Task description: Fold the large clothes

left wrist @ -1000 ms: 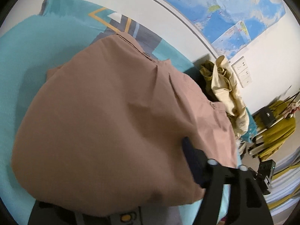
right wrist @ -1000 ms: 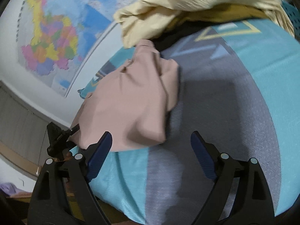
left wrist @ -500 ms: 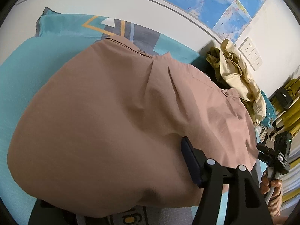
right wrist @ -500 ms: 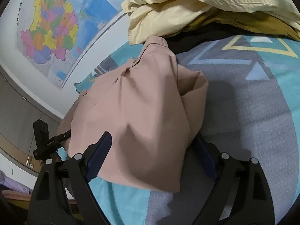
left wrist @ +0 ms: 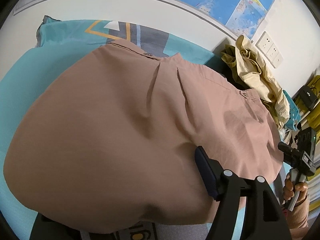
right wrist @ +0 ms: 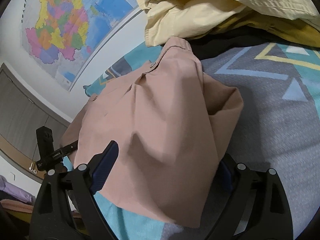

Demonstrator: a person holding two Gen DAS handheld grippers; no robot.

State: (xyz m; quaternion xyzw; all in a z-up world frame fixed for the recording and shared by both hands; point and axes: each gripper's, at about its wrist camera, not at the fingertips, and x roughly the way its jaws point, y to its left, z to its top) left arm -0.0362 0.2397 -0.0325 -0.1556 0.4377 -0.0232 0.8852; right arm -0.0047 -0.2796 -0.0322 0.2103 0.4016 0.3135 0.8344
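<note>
- In the lower middle of the right wrist view, the right gripper (right wrist: 162,172) has slid in, open-jawed, around the pink garment (right wrist: 156,124).
- Left gripper (left wrist: 128,196): jaws opening, cloth between; fold apparently laid.

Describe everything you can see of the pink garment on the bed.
The pink garment is a dusty-pink woven piece, matte and lightly creased, with two pleats and small buttons along a banded edge. It lies folded and bunched on the teal-and-grey bedspread, its far end beside a pile of yellow clothes. Its near edge drapes between the fingers of the right gripper, which stand wide apart. It also covers one finger of the left gripper, whose jaws are opening.
</note>
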